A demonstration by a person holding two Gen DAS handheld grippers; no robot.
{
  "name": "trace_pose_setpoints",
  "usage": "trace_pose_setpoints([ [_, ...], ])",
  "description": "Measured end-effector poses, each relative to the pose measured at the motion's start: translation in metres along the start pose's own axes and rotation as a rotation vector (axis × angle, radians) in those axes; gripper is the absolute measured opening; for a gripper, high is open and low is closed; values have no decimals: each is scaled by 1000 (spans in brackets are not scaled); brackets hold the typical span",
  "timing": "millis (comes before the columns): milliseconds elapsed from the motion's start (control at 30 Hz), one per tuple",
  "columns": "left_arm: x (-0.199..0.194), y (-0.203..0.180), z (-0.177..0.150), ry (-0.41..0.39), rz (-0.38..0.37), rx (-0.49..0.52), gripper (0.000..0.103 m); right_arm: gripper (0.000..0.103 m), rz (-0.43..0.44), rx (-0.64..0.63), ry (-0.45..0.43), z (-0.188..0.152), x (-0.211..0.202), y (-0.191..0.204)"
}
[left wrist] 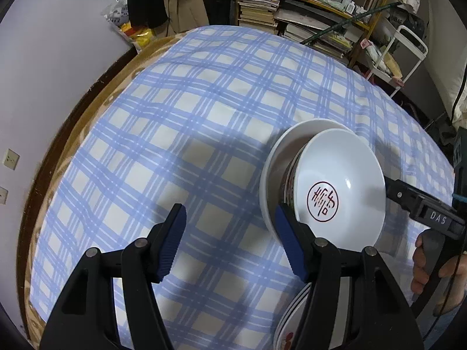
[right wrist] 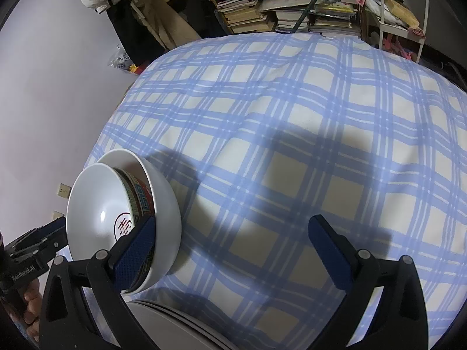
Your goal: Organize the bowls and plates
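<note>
A stack of nested bowls [left wrist: 335, 180] stands on the checked cloth: a white bowl with a red seal mark sits inside a patterned bowl inside a plain white bowl. It also shows in the right wrist view [right wrist: 116, 218]. My left gripper [left wrist: 230, 230] is open and empty just left of the stack, its right pad at the outer bowl's rim. My right gripper [right wrist: 236, 242] is open and empty, its left pad against the stack's side. A pile of plates [left wrist: 292, 323] lies under the left gripper and shows at the bottom of the right wrist view [right wrist: 181, 326].
The blue checked cloth [left wrist: 189, 134] covers a round table with a brown rim [left wrist: 73, 134]. Bookshelves [left wrist: 306, 14], hanging clothes and a white cart [left wrist: 402, 55] stand behind it. The right gripper's body [left wrist: 423, 213] reaches in from the right.
</note>
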State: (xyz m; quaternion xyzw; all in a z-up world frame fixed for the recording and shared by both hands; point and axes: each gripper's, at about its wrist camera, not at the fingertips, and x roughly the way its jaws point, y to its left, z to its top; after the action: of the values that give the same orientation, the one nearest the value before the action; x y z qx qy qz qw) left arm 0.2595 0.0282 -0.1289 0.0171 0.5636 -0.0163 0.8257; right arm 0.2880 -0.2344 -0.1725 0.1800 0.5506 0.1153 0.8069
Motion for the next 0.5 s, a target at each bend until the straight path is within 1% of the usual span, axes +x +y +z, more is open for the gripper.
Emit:
trace_pose_setpoints([
  [67,2,0,0,12,13,2,62,103,1,-1,-2,-1,0,1],
  [333,4,3,1,27,-1,-11,62,103,-1,2,-6,-1,0,1],
  [500,9,9,8,78,-44,-44,62,103,-11,2,-17,0,0,3],
])
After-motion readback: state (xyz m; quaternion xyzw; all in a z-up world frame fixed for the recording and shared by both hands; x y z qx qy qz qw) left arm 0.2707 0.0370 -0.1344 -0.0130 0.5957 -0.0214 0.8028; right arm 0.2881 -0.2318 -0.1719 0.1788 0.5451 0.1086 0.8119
